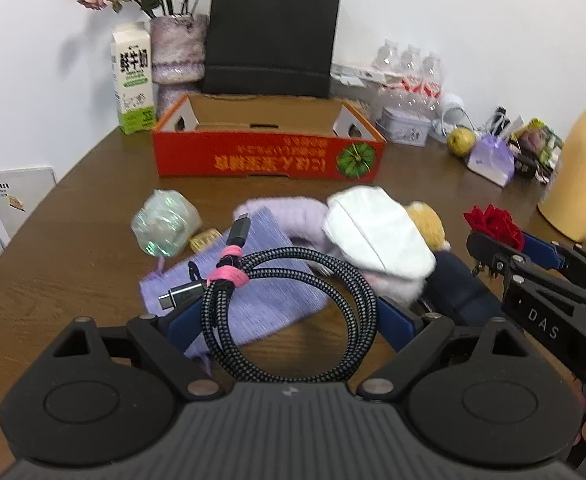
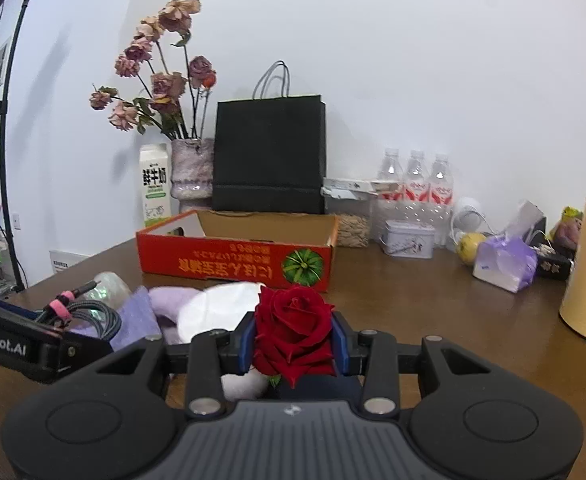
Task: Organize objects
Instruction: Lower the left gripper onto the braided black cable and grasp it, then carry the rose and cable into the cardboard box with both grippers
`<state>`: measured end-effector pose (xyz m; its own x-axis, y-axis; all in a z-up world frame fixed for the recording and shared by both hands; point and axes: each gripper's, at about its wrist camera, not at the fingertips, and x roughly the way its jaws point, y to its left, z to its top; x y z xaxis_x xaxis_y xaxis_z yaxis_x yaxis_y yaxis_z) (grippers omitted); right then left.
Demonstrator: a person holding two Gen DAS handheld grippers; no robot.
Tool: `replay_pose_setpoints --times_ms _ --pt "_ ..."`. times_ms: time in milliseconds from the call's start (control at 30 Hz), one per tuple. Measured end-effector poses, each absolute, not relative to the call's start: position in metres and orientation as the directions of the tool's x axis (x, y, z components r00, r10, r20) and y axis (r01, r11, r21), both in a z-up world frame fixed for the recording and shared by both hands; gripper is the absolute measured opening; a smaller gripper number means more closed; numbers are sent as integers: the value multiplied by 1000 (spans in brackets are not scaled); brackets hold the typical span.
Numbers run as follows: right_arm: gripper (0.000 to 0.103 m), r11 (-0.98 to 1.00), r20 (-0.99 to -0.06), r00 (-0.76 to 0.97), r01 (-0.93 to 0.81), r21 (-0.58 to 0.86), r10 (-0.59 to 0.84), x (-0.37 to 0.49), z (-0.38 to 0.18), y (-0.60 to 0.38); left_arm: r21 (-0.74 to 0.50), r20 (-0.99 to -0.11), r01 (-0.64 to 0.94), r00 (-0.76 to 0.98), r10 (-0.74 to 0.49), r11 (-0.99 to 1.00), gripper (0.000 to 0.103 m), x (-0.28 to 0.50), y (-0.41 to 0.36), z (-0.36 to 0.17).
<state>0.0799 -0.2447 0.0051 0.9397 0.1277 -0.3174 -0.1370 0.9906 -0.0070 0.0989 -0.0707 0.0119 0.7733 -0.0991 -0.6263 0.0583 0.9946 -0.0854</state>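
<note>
Your left gripper (image 1: 289, 320) grips the coiled cable (image 1: 285, 316), its jaws spread wide around the loop; your right gripper (image 2: 295, 344) is clamped on the red rose (image 2: 293, 328). What matters now is the open orange box (image 1: 269, 156): it lies straight ahead of both claws, past the clutter, its long side running crosswise to your reach. Neither hand looks clearly nearer, so carry each load forward over the near wall

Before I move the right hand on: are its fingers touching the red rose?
Touching. The right wrist view shows the red rose pinched between the right gripper's blue fingers, petals bulging against both, no gap visible.
</note>
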Motion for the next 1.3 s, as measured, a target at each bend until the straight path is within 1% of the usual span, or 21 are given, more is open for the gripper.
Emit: replay_pose_setpoints --times_ms 600,1000,1300 --pt "37 978 -329 923 -210 2 199 122 32 -202 -96 -598 1 800 -59 995 91 132 -28 40" --pt "37 975 -348 915 -220 -10 203 156 39 -185 -101 -590 14 804 -72 995 91 154 -18 46" --pt "37 974 -364 907 -226 8 214 185 45 -180 -88 -579 19 813 -66 996 91 188 -12 59"
